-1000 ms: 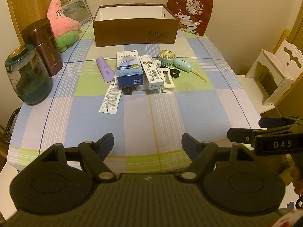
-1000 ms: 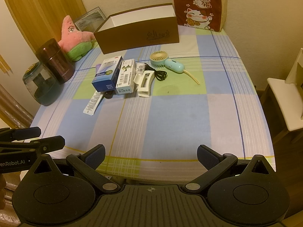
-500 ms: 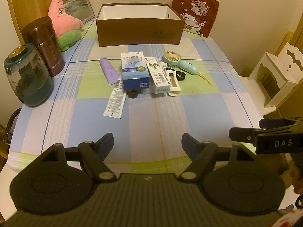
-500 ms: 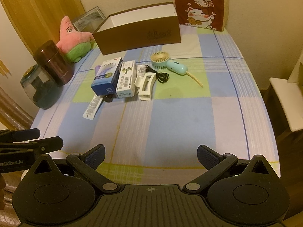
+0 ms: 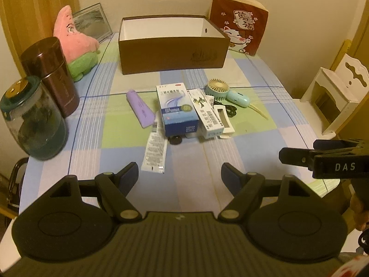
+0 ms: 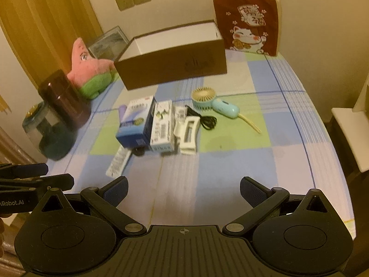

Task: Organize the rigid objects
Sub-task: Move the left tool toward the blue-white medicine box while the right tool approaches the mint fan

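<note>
A cluster of items lies mid-table: a blue medicine box (image 5: 177,108) (image 6: 136,122), a white carton (image 5: 206,113) (image 6: 163,127), a white clip (image 5: 223,121) (image 6: 188,136), a purple tube (image 5: 140,108), a white sachet (image 5: 155,152) (image 6: 117,164), a mint handheld fan (image 5: 227,92) (image 6: 213,102) and a black cable (image 6: 205,120). An open brown box (image 5: 173,46) (image 6: 170,55) stands behind them. My left gripper (image 5: 180,173) and right gripper (image 6: 183,190) are both open and empty, hovering over the table's near part, short of the cluster.
A dark canister (image 5: 53,76) and a glass jar (image 5: 32,120) stand at the left edge, with a pink plush (image 5: 73,43) and a picture frame (image 5: 92,23) behind. A cat cushion (image 5: 238,23) leans on the wall. A white chair (image 5: 336,92) is right of the table.
Both grippers have moved forward and nearer the table, so the cluster and the brown box appear closer. Both stay open; no object has moved.
</note>
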The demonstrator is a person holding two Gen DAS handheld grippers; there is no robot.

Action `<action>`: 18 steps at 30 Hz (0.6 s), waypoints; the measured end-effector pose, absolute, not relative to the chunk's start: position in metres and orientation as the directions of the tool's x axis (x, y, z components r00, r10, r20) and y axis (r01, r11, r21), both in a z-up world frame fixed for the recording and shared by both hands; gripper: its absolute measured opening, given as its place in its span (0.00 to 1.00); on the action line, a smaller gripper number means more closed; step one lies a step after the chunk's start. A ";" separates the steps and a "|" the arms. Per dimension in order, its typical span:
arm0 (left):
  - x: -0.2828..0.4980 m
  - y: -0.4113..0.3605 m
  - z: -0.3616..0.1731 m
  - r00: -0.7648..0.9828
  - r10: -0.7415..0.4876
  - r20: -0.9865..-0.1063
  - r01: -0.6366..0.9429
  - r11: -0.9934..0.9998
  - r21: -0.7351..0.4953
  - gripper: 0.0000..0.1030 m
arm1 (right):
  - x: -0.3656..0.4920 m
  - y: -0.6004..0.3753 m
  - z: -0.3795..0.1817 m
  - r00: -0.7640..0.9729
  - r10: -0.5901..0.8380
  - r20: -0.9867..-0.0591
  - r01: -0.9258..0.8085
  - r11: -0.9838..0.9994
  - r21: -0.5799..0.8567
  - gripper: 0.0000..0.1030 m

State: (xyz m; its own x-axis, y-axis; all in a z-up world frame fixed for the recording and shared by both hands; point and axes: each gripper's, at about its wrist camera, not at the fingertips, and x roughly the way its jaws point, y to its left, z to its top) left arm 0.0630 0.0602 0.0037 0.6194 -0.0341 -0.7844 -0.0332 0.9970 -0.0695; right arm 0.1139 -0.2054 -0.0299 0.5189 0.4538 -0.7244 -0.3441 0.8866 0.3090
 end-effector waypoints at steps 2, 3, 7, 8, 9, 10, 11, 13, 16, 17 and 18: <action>0.068 0.064 0.002 0.620 -0.046 -0.783 -0.019 0.997 -0.073 0.75 | 0.115 -0.204 -0.032 0.529 0.453 -0.717 -0.331 0.889 0.317 1.00; 0.071 0.066 0.000 0.620 -0.053 -0.783 -0.012 0.997 -0.076 0.75 | 0.116 -0.203 -0.033 0.531 0.452 -0.717 -0.326 0.890 0.320 1.00; 0.080 0.068 -0.006 0.609 -0.072 -0.790 0.006 0.996 -0.086 0.75 | 0.117 -0.204 -0.036 0.533 0.436 -0.725 -0.304 0.898 0.317 0.99; 0.082 0.067 -0.007 0.608 -0.079 -0.790 0.011 0.996 -0.091 0.75 | 0.118 -0.205 -0.037 0.532 0.437 -0.726 -0.303 0.898 0.319 0.99; 0.085 0.067 -0.008 0.608 -0.085 -0.790 0.014 0.995 -0.096 0.75 | 0.120 -0.205 -0.038 0.532 0.435 -0.727 -0.300 0.899 0.318 0.99; 0.087 0.066 -0.009 0.608 -0.089 -0.789 0.016 0.995 -0.099 0.75 | 0.122 -0.205 -0.038 0.532 0.432 -0.729 -0.301 0.900 0.314 0.99; 0.089 0.066 -0.010 0.608 -0.091 -0.789 0.016 0.995 -0.103 0.75 | 0.124 -0.206 -0.038 0.531 0.433 -0.728 -0.306 0.899 0.312 0.98; 0.095 0.064 -0.013 0.605 -0.092 -0.791 0.009 0.994 -0.109 0.75 | 0.131 -0.207 -0.040 0.529 0.435 -0.728 -0.315 0.898 0.307 0.96; 0.106 0.061 -0.017 0.604 -0.084 -0.792 -0.007 0.994 -0.111 0.75 | 0.145 -0.210 -0.044 0.519 0.448 -0.728 -0.338 0.890 0.306 0.92; 0.110 0.060 -0.018 0.604 -0.076 -0.793 -0.015 0.994 -0.107 0.75 | 0.152 -0.210 -0.045 0.517 0.455 -0.725 -0.351 0.885 0.305 0.92; 0.115 0.059 -0.019 0.605 -0.068 -0.794 -0.024 0.994 -0.103 0.75 | 0.160 -0.211 -0.046 0.515 0.463 -0.722 -0.366 0.880 0.303 0.90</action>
State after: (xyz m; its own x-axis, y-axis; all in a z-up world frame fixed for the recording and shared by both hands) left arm 0.1148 0.0591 -0.0186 0.6046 -0.0675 -0.7937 -0.0238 0.9944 -0.1028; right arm 0.1596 -0.2109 -0.0463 0.5148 0.4628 -0.7217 -0.3664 0.8798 0.3029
